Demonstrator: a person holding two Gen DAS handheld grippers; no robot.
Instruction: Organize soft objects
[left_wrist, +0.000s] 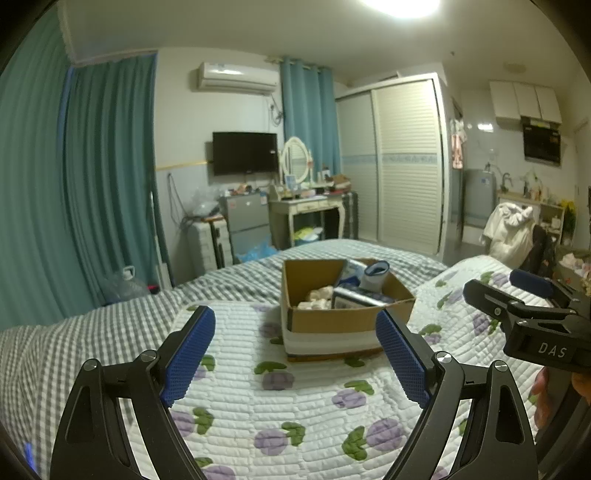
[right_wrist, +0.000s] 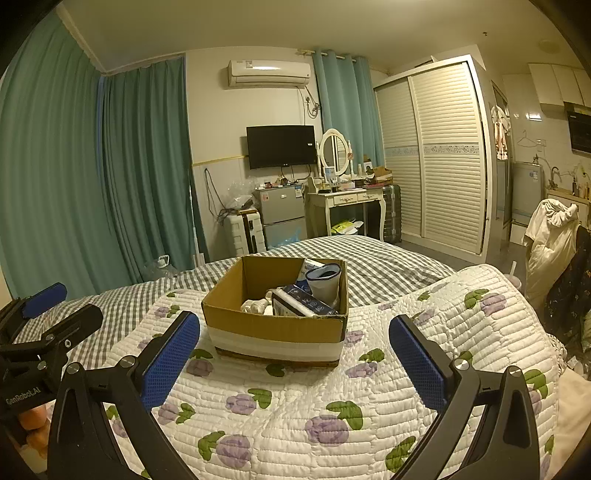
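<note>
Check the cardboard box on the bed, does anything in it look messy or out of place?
Yes. In the cardboard box, a dark blue packet leans tilted over a cream soft item, and a grey-white sleeve stands behind, jumbled rather than sorted.

Television (right_wrist: 281, 146), mirror (right_wrist: 334, 150), wardrobe (right_wrist: 436, 155), green curtains (right_wrist: 140, 166).

Black tongs (left_wrist: 295, 354), blue dimpled pads (left_wrist: 190, 354)
</note>
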